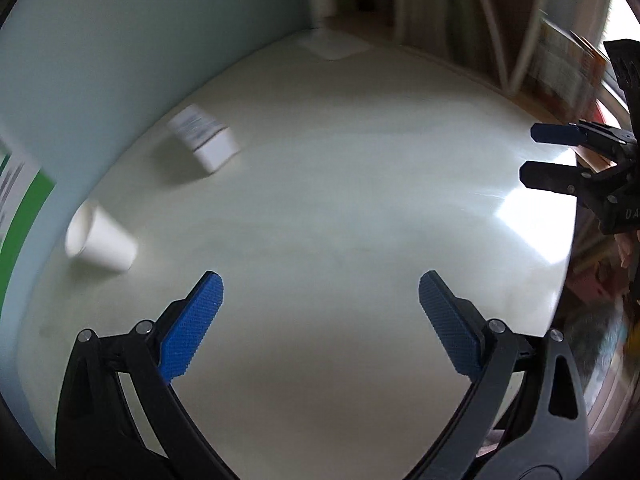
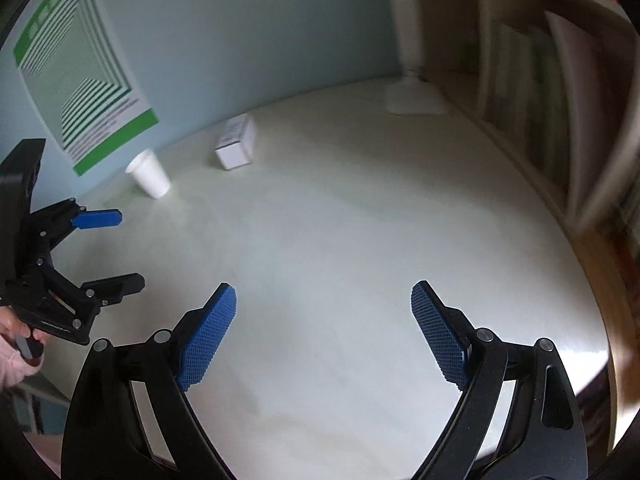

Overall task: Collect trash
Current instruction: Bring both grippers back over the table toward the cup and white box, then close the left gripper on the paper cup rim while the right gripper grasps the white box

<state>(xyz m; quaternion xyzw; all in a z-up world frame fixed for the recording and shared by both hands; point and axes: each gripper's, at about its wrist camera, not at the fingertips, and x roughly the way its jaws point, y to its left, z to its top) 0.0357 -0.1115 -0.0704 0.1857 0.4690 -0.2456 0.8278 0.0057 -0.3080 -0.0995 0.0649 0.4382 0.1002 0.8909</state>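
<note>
Nearest my cameras, both grippers stand wide open and carry nothing: the left gripper (image 1: pixel 320 292) and the right gripper (image 2: pixel 324 300) each hover over bare counter (image 2: pixel 340 240), pitched downward. I judge this spread a ready posture for pieces bulkier than a pinch. The trash lies at the far left, close to the blue wall (image 2: pixel 240 40): a white paper cup (image 2: pixel 149 174) tipped on its side, and a small white box (image 2: pixel 237 142) just right of it, apart from the cup. Neither piece is touched. I see no bin.
</note>
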